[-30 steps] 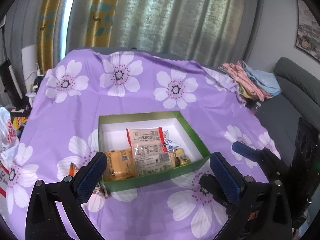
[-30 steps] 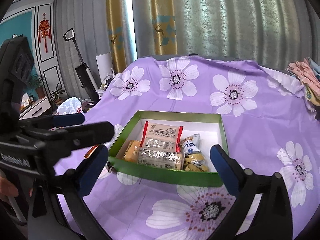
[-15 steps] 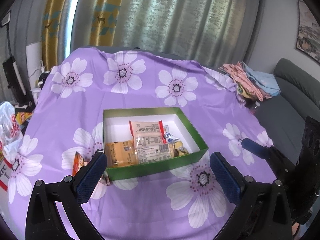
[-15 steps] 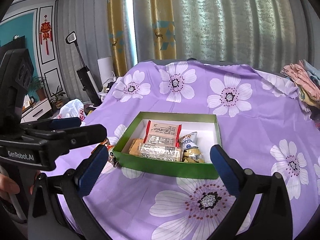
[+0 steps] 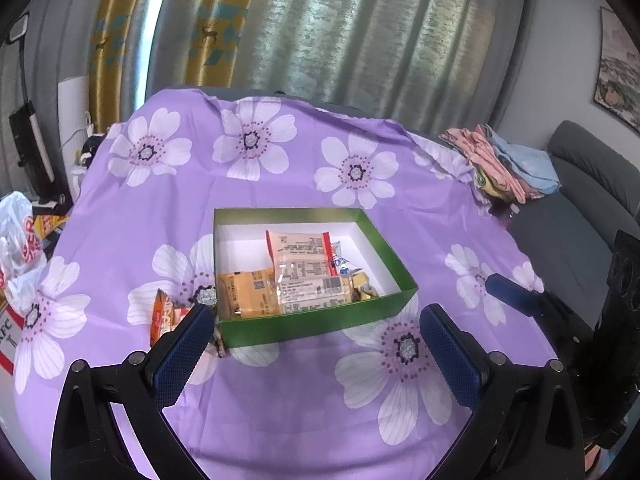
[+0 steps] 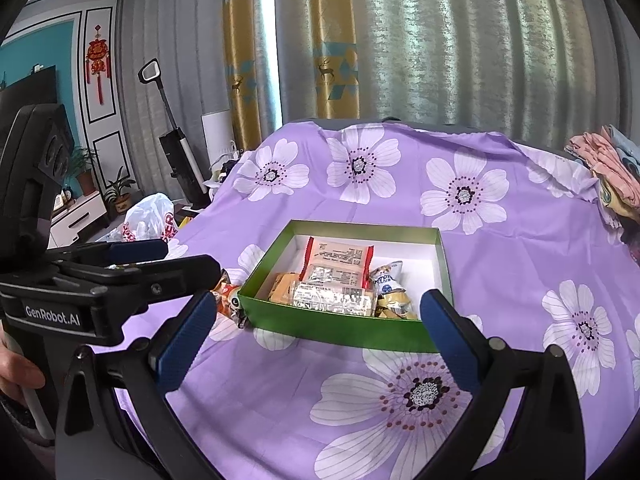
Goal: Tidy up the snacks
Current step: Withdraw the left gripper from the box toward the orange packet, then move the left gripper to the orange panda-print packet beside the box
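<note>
A green box (image 5: 320,322) with a white inside sits on the purple flowered cloth; it also shows in the right wrist view (image 6: 340,330). Inside lie a clear packet with red ends (image 5: 306,268), an orange packet (image 5: 250,294), a blue-white packet (image 5: 342,266) and small yellow sweets (image 5: 362,284). An orange snack packet (image 5: 164,314) lies on the cloth left of the box, also in the right wrist view (image 6: 226,294). My left gripper (image 5: 316,336) is open and empty, held short of the box. My right gripper (image 6: 316,332) is open and empty, likewise in front of the box.
Folded clothes (image 5: 500,164) lie at the far right of the cloth. A grey sofa (image 5: 580,208) stands to the right. A white plastic bag (image 6: 150,218) and an upright vacuum (image 6: 176,152) are on the floor to the left. Curtains hang behind the table.
Both grippers have pulled back and up from the box, which now looks smaller and farther. Both stayed open and empty.
</note>
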The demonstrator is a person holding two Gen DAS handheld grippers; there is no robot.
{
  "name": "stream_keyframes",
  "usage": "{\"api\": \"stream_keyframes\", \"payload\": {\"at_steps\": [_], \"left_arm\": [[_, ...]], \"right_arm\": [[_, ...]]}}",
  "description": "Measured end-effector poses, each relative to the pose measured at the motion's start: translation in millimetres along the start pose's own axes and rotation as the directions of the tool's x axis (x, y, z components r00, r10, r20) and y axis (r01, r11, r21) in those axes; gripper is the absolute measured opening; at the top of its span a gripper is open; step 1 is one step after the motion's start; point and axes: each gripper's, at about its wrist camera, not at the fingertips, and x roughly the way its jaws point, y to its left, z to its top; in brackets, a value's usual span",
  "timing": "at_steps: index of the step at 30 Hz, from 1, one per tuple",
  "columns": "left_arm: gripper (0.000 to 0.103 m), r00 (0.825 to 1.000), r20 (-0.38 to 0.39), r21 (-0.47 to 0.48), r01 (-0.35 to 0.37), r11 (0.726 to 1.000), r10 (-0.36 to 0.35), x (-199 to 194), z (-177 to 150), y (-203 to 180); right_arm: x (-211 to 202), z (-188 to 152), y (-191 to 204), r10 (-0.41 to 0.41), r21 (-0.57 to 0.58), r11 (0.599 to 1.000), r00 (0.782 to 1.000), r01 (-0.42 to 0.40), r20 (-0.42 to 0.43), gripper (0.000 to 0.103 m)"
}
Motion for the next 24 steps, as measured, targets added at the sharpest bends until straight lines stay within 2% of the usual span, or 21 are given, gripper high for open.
{"api": "stream_keyframes", "payload": {"at_steps": [9,14,18,24], "left_arm": [[0.102,1.000,-0.014,-0.039,-0.005,0.999,0.004,2,-6,17],[0.102,0.999,-0.039,-0.073,-0.033,0.997,0.030,9,-14,36],[0.102,0.994,-0.079,-0.122,-0.080,0.989,0.071,19,-27,65],[0.102,0.989,-0.127,-0.204,-0.101,0.974,0.075,38,-50,111]], "right_arm": [[5,-3,7,0.005,-0.009,1.000,1.000,-0.005,-0.020,0.102],[16,-9,10,0.025,-0.004,1.000,0.999,-0.025,-0.048,0.102],[31,-21,12,0.077,0.016,0.997,0.993,-0.076,-0.093,0.102],[70,-48,21,0.209,0.078,0.977,0.960,-0.198,-0.186,0.102]]}}
